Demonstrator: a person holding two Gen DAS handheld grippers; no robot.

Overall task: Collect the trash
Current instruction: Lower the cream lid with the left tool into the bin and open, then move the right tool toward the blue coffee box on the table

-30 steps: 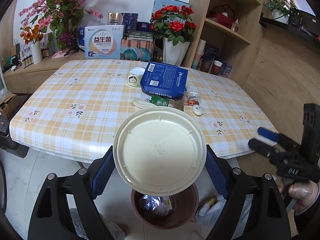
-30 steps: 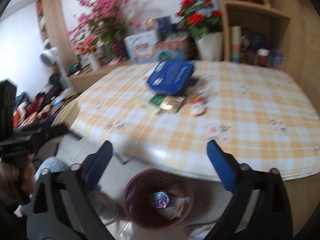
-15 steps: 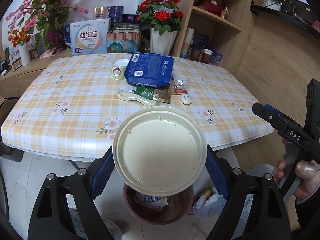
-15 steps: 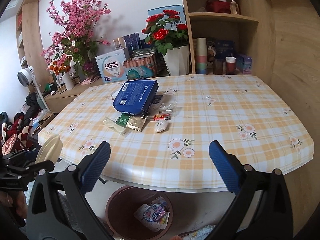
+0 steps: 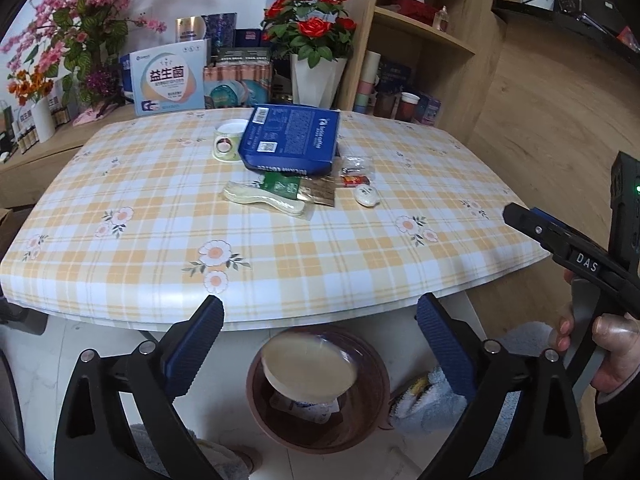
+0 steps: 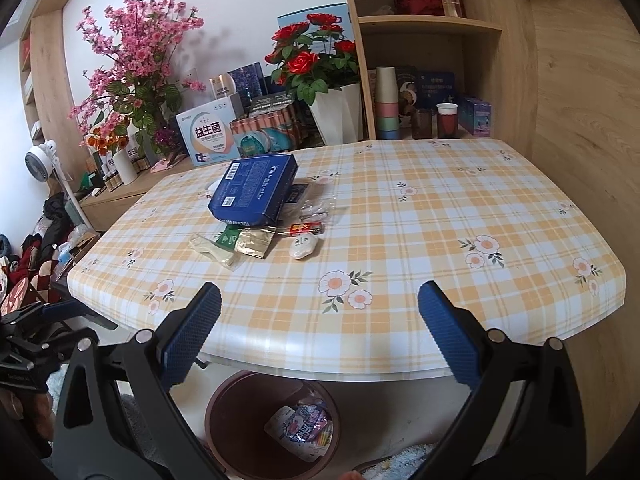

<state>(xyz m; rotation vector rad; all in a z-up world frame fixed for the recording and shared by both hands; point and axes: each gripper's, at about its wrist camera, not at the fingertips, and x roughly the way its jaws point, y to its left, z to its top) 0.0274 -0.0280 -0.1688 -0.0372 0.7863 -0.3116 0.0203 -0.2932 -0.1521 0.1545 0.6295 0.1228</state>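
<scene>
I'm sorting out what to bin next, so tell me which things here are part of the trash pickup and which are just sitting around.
Part of the job:
- cream lid, dropping into the brown bin
- blue box
- green and gold packets
- red wrapper
- small white packet
- paper cup

Just lying about:
- red roses in the white vase
- pink blossoms
- stacked cups on the shelf

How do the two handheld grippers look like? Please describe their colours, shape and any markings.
Both are black frames with round silver bolts and two fingers carrying blue ribbed pads. The left gripper and the right gripper look alike. Seen from the side, the right one shows white "DAS" lettering, a small green light and a grey handle.
</scene>
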